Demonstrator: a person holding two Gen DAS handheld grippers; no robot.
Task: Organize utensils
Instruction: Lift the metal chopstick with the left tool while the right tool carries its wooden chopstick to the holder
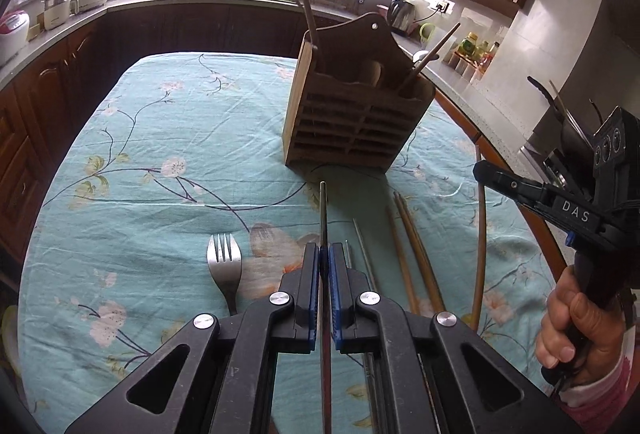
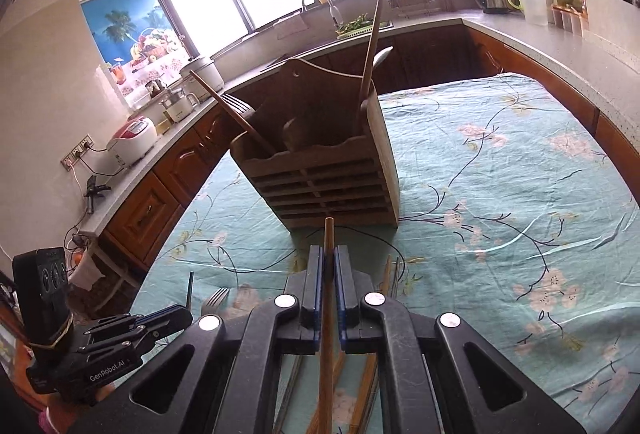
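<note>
Closest thing in view is the left gripper (image 1: 325, 254), jaws pinched tight on a thin metal chopstick (image 1: 323, 210) that pokes straight out past the tips. Same deal on the other side: the right gripper (image 2: 329, 258) is clamped on a wooden chopstick (image 2: 329, 234), and you can see it off to the right in the left view, with a hand (image 1: 580, 322) around its handle.

Both look lifted clear of the table (image 1: 160, 138), so I'd say this is the carry step, pickup done. The holder (image 1: 356, 114) stands toward the far edge of the table, already with a few sticks and spoons in it.

On the cloth at the near edge there are a fork (image 1: 225, 262), more wooden chopsticks (image 1: 416, 246) and a metal one (image 1: 362, 246).

Next move probably means tipping each stick upright over a holder slot before letting go, and coming in angled could snag the rim.
</note>
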